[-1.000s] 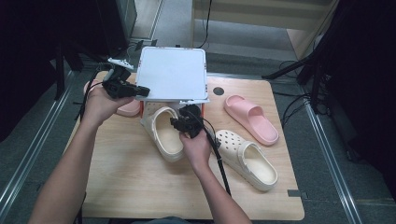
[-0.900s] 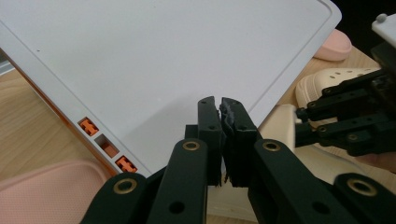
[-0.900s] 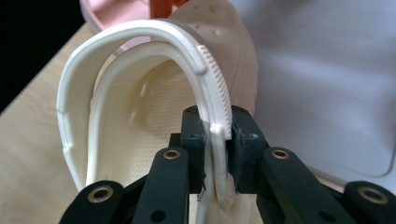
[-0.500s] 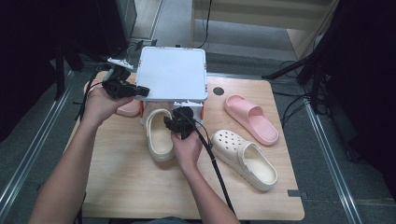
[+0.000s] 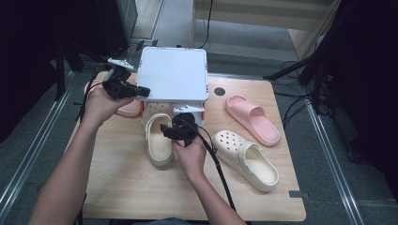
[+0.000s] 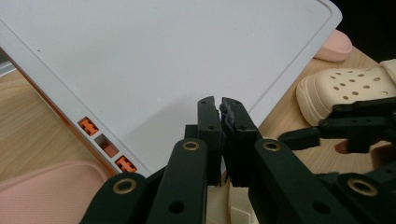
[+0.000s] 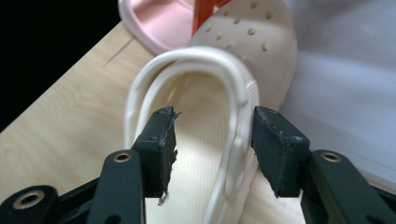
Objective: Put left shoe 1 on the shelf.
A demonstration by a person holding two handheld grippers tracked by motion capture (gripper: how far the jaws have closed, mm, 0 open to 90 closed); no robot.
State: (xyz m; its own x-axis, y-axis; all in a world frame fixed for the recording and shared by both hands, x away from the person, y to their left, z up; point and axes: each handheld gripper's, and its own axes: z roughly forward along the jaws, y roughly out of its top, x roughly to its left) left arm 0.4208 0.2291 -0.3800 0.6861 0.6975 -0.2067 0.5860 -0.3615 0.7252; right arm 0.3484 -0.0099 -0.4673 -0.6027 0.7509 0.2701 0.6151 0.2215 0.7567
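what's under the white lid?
Under the white lid: the toe of a cream clog, pushed in beside an orange post. The pink slipper pokes out on the left. The rest is covered.

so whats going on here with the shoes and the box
A person works with a gripper in each hand. The left gripper is shut on the edge of the white box lid, holding it up. The right gripper has just been opening around the side wall of a cream clog, whose toe sits under the lid. A second cream clog and a pink slide lie on the table.
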